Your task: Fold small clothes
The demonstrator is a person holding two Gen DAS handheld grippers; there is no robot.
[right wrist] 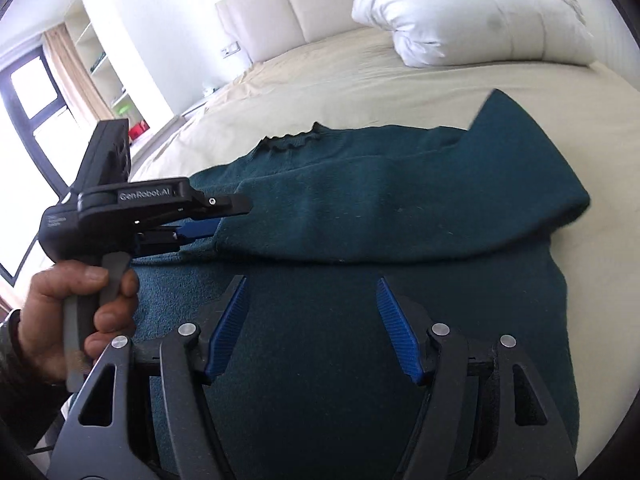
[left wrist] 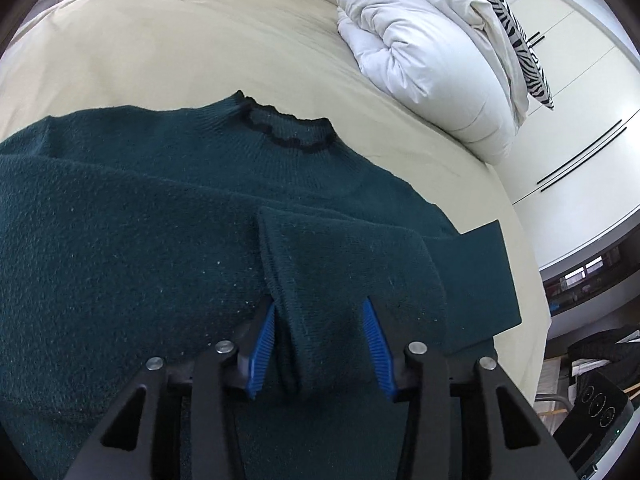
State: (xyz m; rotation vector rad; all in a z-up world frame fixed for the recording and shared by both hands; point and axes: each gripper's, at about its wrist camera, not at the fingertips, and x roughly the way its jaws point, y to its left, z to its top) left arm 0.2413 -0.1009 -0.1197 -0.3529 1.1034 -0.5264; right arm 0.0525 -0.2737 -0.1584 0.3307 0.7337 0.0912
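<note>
A dark green knit sweater [left wrist: 140, 220] lies flat on the beige bed, its black-trimmed collar [left wrist: 284, 132] at the far side. A sleeve [left wrist: 340, 272] is folded across the body, and its cuff end lies between the blue pads of my left gripper [left wrist: 320, 308], whose jaws stand apart around it without pinching. In the right wrist view the sweater [right wrist: 360, 208] shows the same sleeve folded across. My right gripper [right wrist: 312, 292] is open and empty over the sweater's lower body. The left gripper [right wrist: 200, 228] shows there too, held by a hand at the left.
A white duvet [left wrist: 420, 52] and a zebra-print pillow [left wrist: 512, 32] are piled at the bed's far right. The beige sheet [left wrist: 180, 48] stretches beyond the collar. White wardrobe doors [left wrist: 580, 92] stand to the right. A padded headboard [right wrist: 312, 8] and a window [right wrist: 32, 92] lie beyond.
</note>
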